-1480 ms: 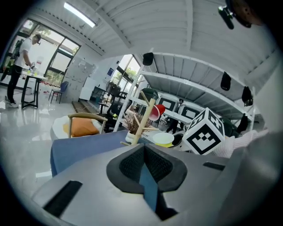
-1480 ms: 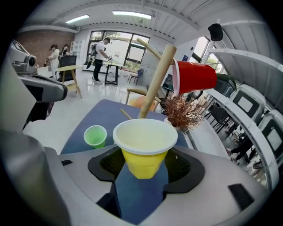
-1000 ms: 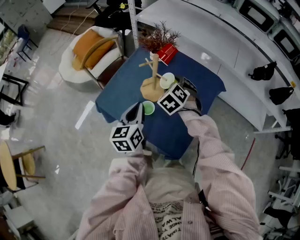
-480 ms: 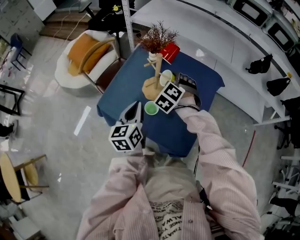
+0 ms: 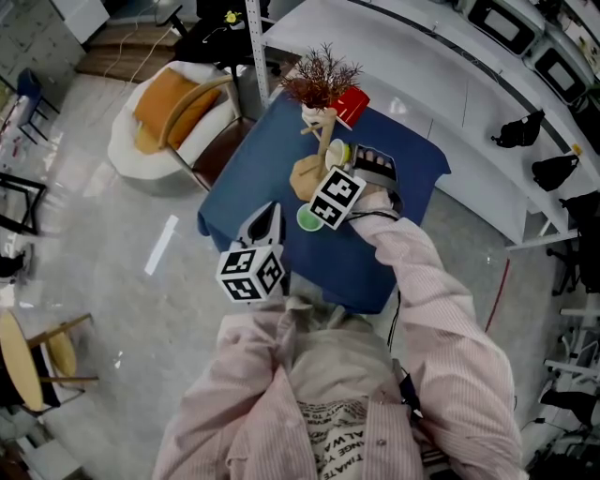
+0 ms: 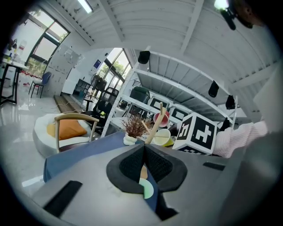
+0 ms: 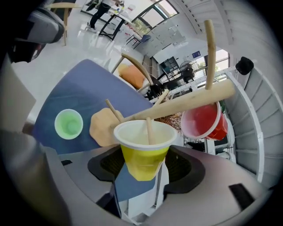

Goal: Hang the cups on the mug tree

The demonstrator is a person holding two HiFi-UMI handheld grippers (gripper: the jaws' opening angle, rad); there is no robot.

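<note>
The right gripper (image 7: 143, 172) held the yellow cup (image 7: 142, 152) by its lower wall, fingers (image 7: 183, 165) closed on it, mouth over a mug tree (image 7: 185, 102) peg; light, thin and probably crushable, it favoured gentle pressure, while the left gripper (image 6: 144, 164) stayed out of it, fingers together and empty.

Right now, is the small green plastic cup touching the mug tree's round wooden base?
Apart. The right gripper view shows a strip of blue tablecloth between the small green plastic cup and the round wooden base.

Daylight is coming through tall windows (image 6: 42, 46); a ceiling strip light (image 6: 84, 5) is glowing. The pale glossy floor (image 5: 112, 272) is reflecting it. A white armchair (image 5: 127, 150) is sitting beside the blue surface's (image 5: 248, 178) left edge; white shelving (image 5: 441, 75) is running along its right.
</note>
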